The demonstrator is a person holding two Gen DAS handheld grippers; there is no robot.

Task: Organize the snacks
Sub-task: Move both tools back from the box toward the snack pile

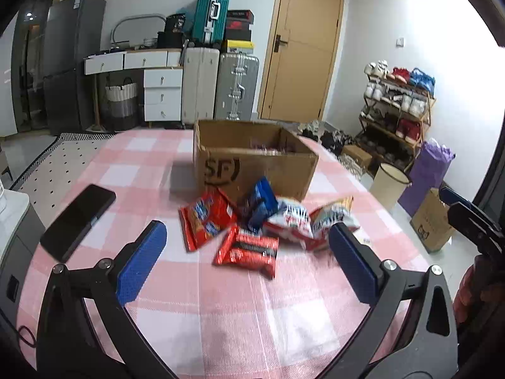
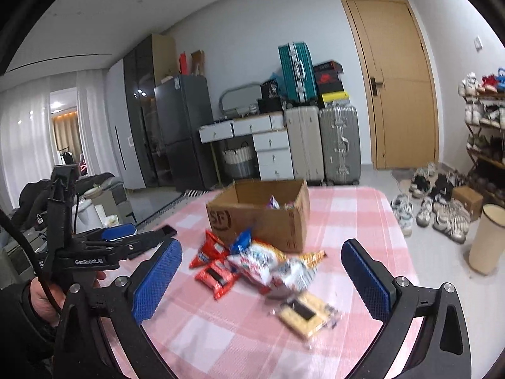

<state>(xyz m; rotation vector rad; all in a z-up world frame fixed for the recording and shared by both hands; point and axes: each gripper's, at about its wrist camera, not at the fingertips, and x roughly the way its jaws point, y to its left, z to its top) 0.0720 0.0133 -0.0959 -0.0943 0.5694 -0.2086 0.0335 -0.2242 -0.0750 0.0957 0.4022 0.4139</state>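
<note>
An open cardboard box marked SF stands on the pink checked tablecloth, with some packets inside. Several snack packets lie in a pile in front of it: red ones, a blue one, white and red ones. A yellow packet lies nearest in the right wrist view. My left gripper is open and empty above the table, just short of the pile. My right gripper is open and empty over the pile.
A black phone lies on the table at the left. The left gripper also shows in the right wrist view. Suitcases, white drawers, a shoe rack and a cream bin stand beyond the table.
</note>
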